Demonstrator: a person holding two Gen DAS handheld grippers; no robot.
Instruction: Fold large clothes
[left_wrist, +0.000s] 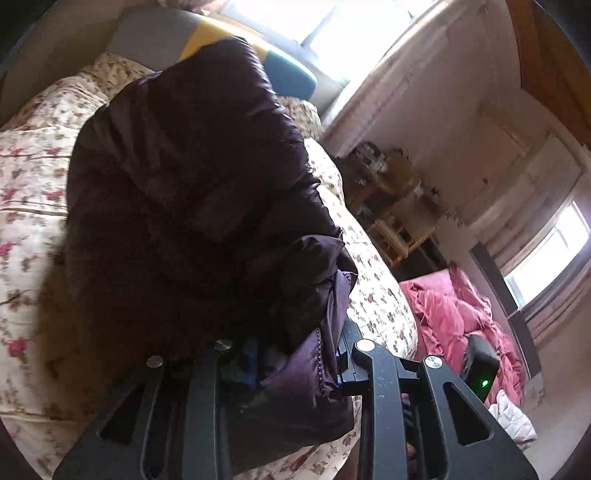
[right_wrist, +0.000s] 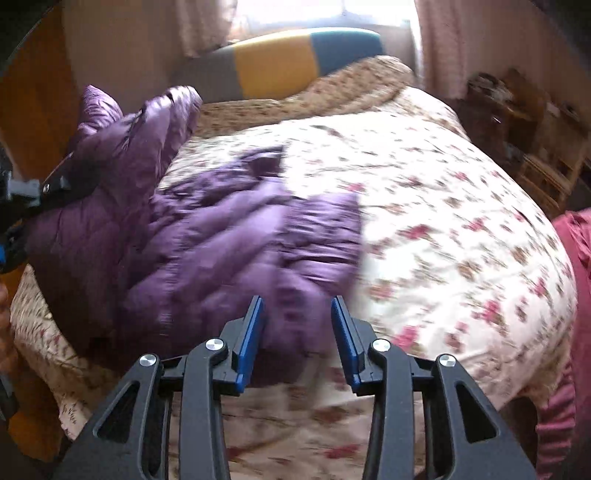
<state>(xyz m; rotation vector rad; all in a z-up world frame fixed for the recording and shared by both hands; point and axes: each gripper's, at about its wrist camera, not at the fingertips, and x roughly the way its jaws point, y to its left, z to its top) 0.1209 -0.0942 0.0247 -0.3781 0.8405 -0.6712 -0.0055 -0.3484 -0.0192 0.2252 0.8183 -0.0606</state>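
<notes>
Left gripper (left_wrist: 295, 354) fingers clamped the purple jacket (right_wrist: 207, 236), right gripper (right_wrist: 297, 332) fingers apart at lower centre; slick puffy fabric risked slipping.

- The left gripper (left_wrist: 295, 354) is clamped on a thick fold of the purple jacket (left_wrist: 192, 192), raising it.
- The right gripper (right_wrist: 297, 332) hovers with jaws spread apart, holding nothing.
</notes>
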